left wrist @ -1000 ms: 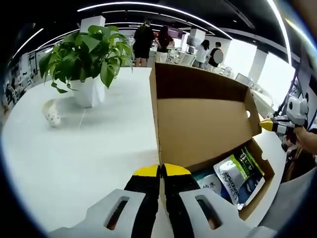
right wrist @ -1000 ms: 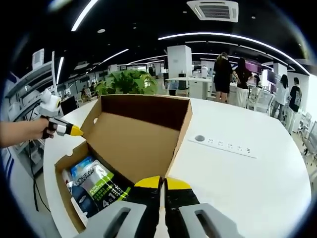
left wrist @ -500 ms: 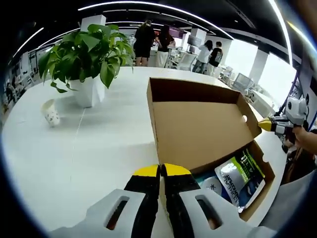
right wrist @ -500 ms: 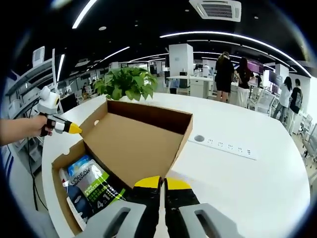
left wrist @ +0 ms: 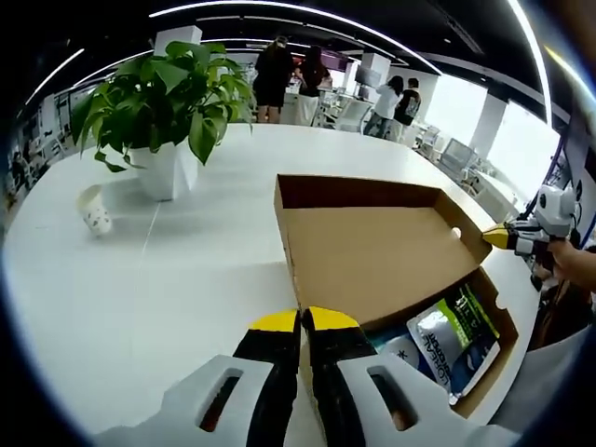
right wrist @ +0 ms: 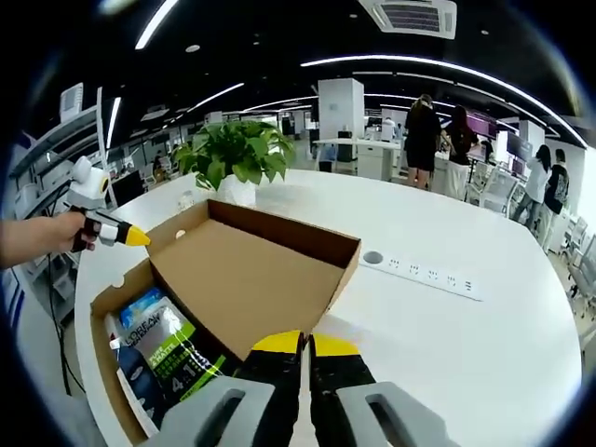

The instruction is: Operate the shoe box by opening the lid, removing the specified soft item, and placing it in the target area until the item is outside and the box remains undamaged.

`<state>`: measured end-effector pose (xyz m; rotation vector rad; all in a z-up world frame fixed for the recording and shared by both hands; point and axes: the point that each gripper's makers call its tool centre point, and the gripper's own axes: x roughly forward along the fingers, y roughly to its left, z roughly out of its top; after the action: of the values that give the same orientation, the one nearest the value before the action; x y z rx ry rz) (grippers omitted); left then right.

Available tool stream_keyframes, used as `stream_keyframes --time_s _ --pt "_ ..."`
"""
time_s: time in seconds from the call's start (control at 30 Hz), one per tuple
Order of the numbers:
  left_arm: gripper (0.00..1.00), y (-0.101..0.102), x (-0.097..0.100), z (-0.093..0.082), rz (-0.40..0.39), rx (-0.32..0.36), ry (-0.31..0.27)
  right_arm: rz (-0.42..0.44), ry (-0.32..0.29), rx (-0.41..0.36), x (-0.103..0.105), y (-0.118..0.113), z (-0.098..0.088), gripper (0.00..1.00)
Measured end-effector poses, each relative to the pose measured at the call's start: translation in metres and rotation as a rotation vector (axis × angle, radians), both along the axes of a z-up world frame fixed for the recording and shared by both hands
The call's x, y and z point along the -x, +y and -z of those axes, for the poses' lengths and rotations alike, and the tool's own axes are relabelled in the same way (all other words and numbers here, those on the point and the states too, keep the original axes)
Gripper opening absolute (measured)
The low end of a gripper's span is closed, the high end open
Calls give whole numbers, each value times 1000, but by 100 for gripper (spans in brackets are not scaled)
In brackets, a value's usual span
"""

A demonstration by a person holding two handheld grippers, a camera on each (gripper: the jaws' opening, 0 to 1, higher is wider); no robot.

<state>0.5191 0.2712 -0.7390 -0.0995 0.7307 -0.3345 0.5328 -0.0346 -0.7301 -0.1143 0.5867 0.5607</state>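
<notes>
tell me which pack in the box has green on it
The upright pouch with the green and silver front. The packs beside it are blue and white, lying lower in the box.

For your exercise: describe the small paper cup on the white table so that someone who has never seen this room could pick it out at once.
Start at the white table and find the leafy potted plant in its white pot, across from the open cardboard shoe box. Just beside the pot, on the side away from the box, stands the small paper cup. It is the only cup there, pale with dark speckles, much shorter than the pot.
</notes>
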Motion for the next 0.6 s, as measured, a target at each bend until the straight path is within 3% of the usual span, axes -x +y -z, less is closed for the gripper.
stream_keyframes --time_s 0.6 --pt "0 -1 -7 4 -9 1 12 -6 19 22 -6 -1 11 0"
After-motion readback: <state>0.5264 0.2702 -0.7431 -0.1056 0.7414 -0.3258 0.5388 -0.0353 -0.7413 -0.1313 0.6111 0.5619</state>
